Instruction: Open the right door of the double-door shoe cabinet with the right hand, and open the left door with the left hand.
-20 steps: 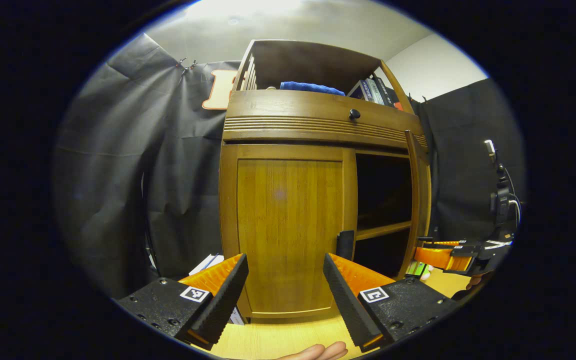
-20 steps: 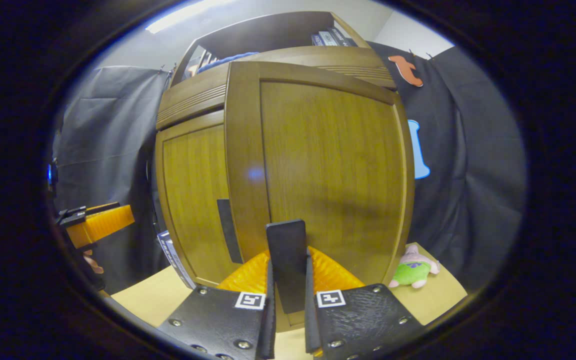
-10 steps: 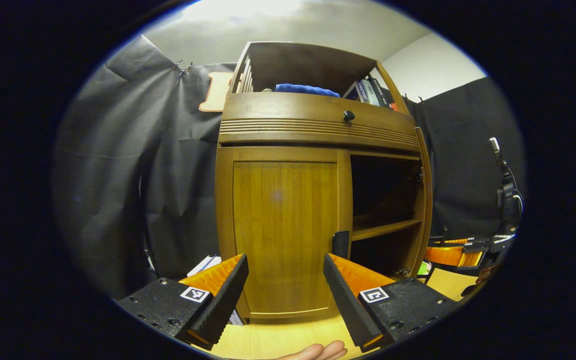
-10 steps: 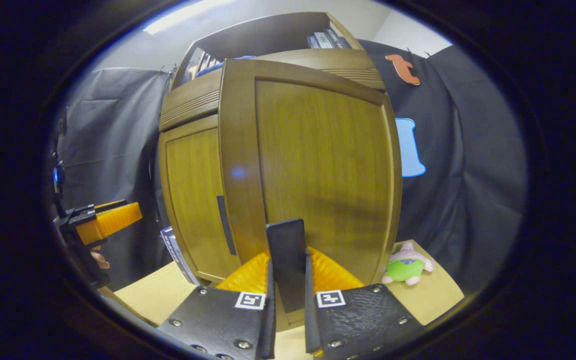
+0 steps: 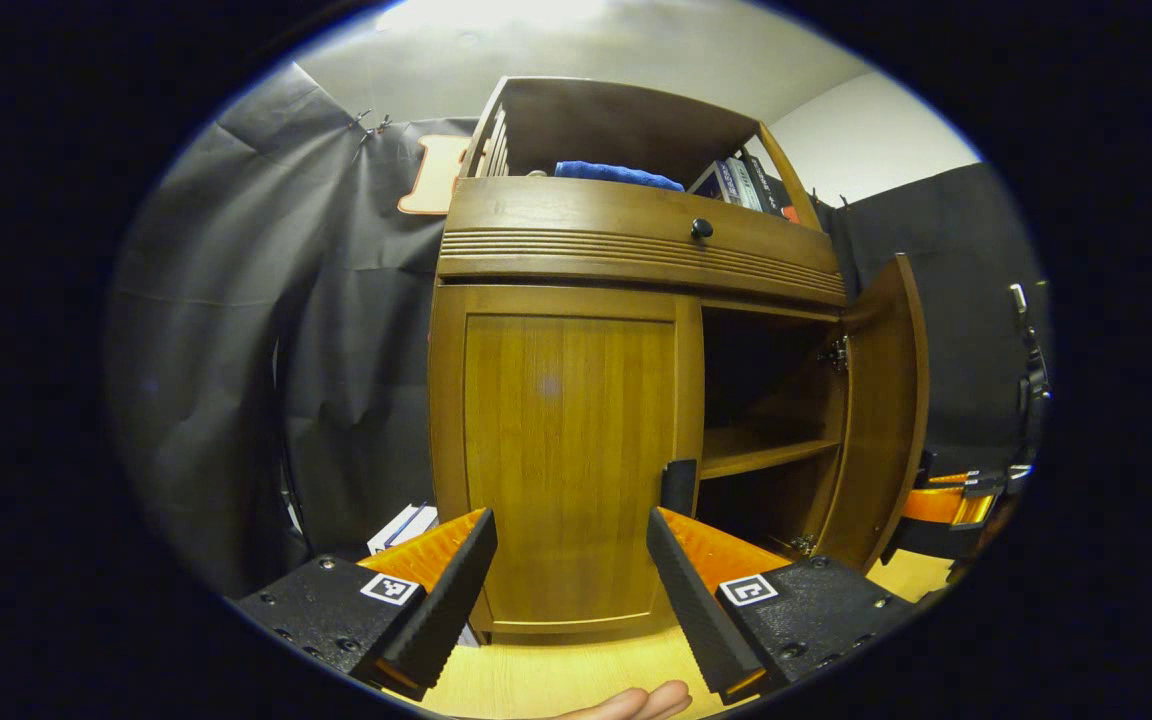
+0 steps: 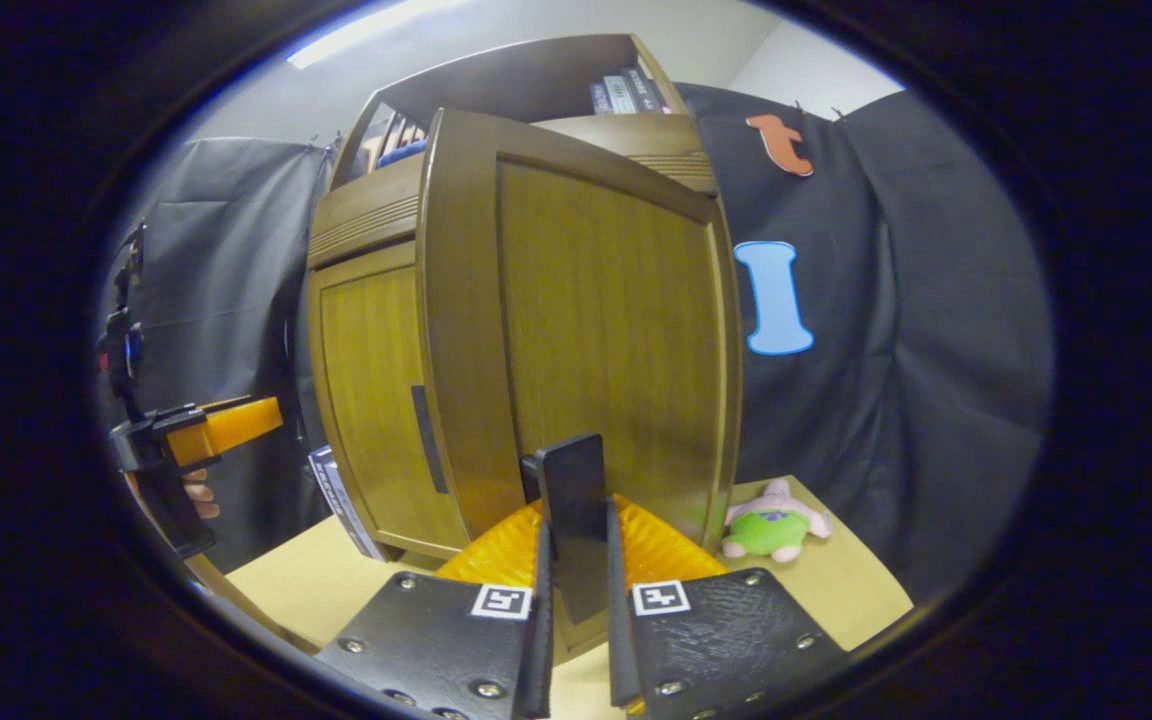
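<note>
The wooden shoe cabinet (image 5: 636, 240) stands in front of me on a light floor. Its left door (image 5: 566, 450) is closed, with a dark vertical handle (image 5: 678, 487) at its inner edge. My left gripper (image 5: 571, 590) is open and low in front of that door, a short way off it. The right door (image 5: 881, 400) is swung wide, showing a shelf (image 5: 766, 455) inside. My right gripper (image 6: 576, 520) is shut on the right door's dark handle (image 6: 573, 480), with the door panel (image 6: 606, 320) close ahead. The left gripper (image 6: 201, 430) sits far left in the right gripper view.
A drawer with a round knob (image 5: 701, 228) runs above the doors, with a blue cloth (image 5: 616, 175) and books on the open top shelf. Books (image 6: 336, 485) lean at the cabinet's left foot. A plush toy (image 6: 771, 520) lies on the floor to the right.
The right door has swung from edge-on to wide open, with my right gripper still holding its handle. The left gripper has barely moved.
</note>
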Motion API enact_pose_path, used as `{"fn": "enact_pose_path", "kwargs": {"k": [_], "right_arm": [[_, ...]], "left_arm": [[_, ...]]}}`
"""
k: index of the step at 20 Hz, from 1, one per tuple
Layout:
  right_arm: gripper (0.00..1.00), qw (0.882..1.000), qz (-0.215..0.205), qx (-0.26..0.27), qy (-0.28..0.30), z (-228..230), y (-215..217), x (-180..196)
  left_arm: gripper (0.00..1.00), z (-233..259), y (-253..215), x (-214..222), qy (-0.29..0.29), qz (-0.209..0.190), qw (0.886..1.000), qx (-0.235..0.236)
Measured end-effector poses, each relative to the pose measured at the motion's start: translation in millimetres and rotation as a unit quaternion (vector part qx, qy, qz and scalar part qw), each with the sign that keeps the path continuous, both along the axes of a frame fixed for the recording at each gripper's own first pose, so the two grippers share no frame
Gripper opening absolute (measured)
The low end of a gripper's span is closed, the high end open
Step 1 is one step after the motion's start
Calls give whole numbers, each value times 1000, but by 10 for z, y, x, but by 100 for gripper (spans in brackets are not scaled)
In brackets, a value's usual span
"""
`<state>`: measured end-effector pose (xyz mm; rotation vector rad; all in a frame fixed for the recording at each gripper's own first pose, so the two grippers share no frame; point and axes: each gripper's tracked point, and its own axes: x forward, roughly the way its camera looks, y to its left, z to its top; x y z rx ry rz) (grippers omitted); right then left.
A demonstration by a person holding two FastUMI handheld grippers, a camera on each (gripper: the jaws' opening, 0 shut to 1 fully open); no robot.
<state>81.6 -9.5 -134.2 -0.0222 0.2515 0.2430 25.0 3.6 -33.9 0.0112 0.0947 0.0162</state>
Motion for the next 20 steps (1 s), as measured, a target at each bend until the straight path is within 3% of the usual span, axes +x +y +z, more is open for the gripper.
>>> {"fn": "enact_pose_path", "kwargs": {"k": [7,8,12,14,15,17,20], "right_arm": [[22,999,-32,-33,-22,88,-380,-117],[22,998,-40,-44,-27,106,-439,-121],[26,994,-85,-48,-54,207,-728,-103],[19,991,-109,-51,-56,199,-939,-115],[17,991,-117,-49,-53,214,-1005,-59],[2,990,-129,-26,-56,220,-1189,-64],[2,992,-110,-3,-57,238,-1318,-70]], "left_arm": [[88,-60,-59,22,10,2,1000,9],[94,-78,-73,26,11,1,1000,11],[94,-84,-80,43,11,1,1000,20],[94,-86,-56,54,11,6,1000,20],[89,-89,-57,60,11,7,1000,20],[89,-101,-62,69,12,6,1000,20],[89,-118,-70,84,16,7,1000,20]]}}
